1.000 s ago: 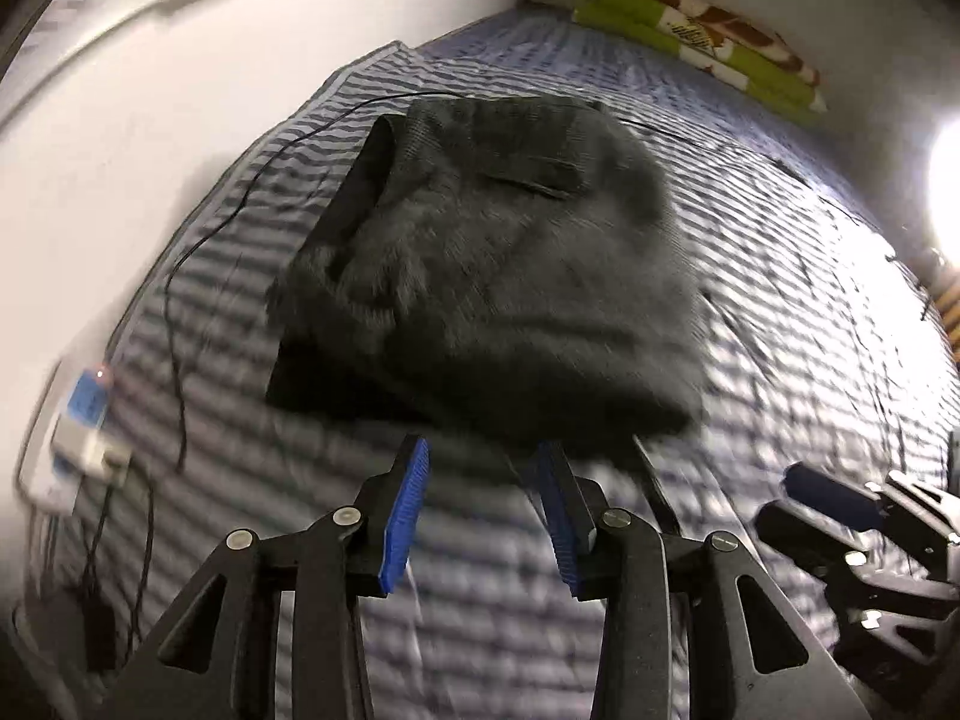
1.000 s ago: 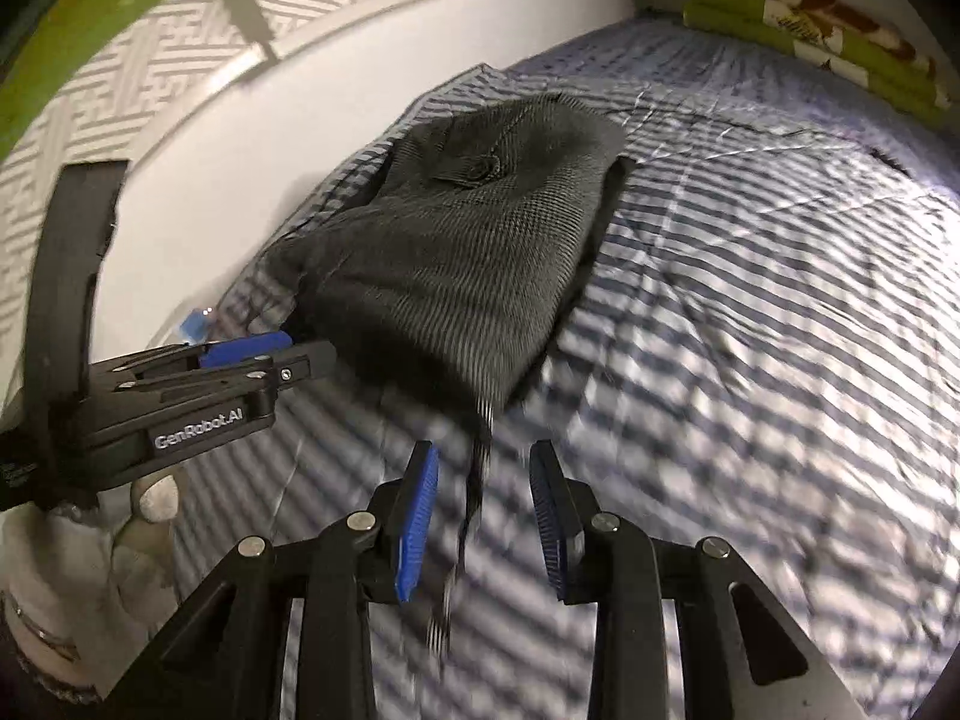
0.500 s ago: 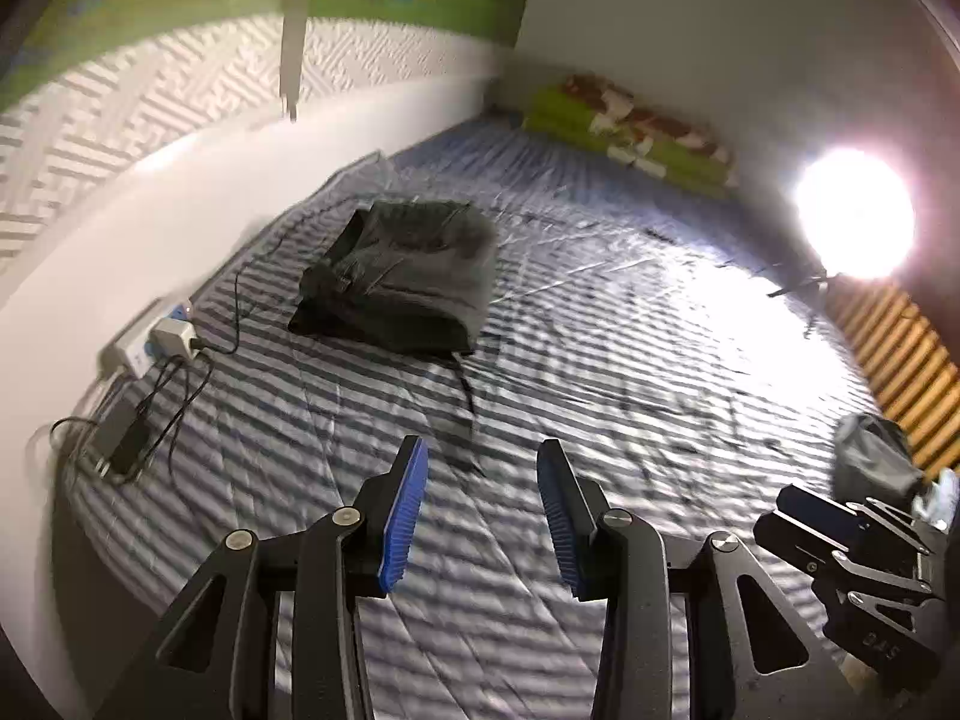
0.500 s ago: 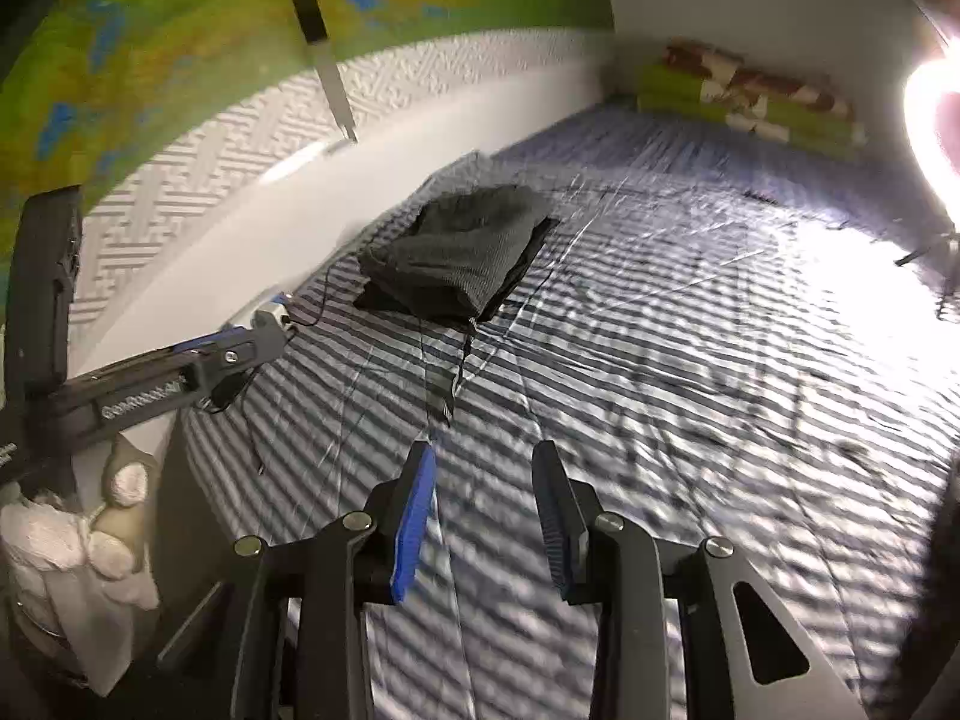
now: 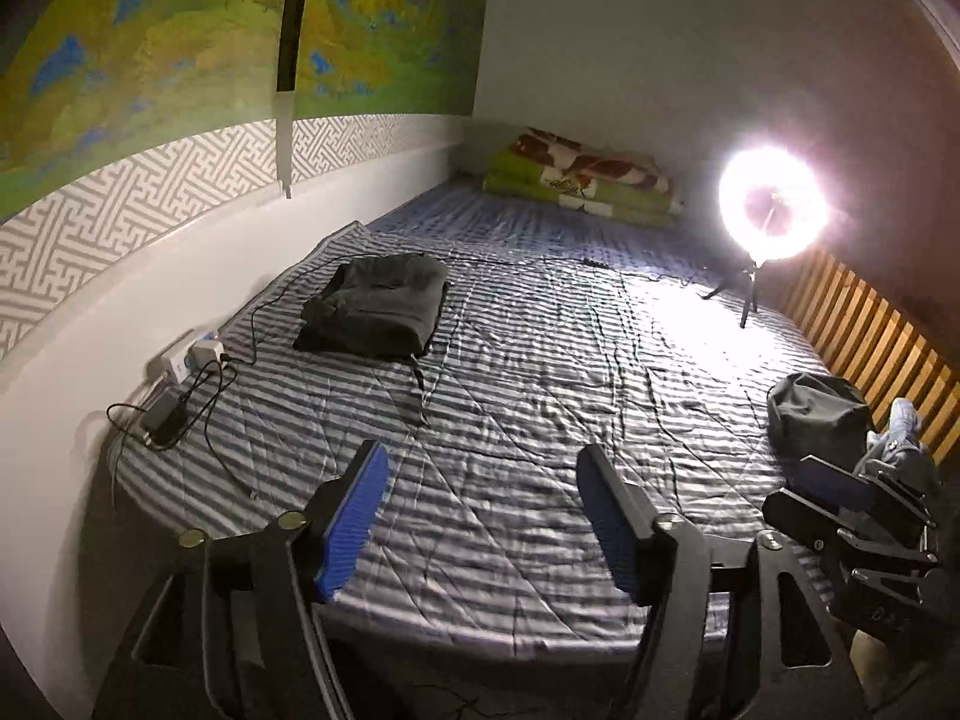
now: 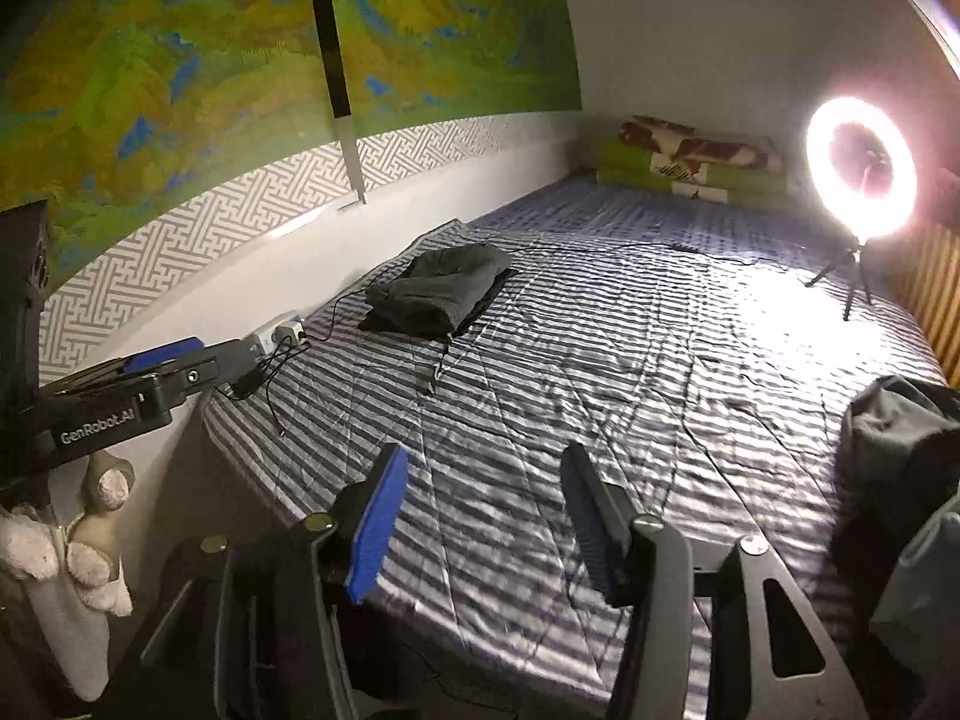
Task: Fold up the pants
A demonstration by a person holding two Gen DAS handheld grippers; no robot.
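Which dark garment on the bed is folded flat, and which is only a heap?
The dark pants near the wall are folded flat; the grey garment at the slatted side is a heap.

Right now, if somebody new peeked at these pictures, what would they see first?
Probably the glowing ring light on its little tripod at the far right of the striped bed. Next, the big green and yellow wall painting along the left, and the dark folded pants lying near that wall. Up close, the left gripper and right gripper both hang open and empty.
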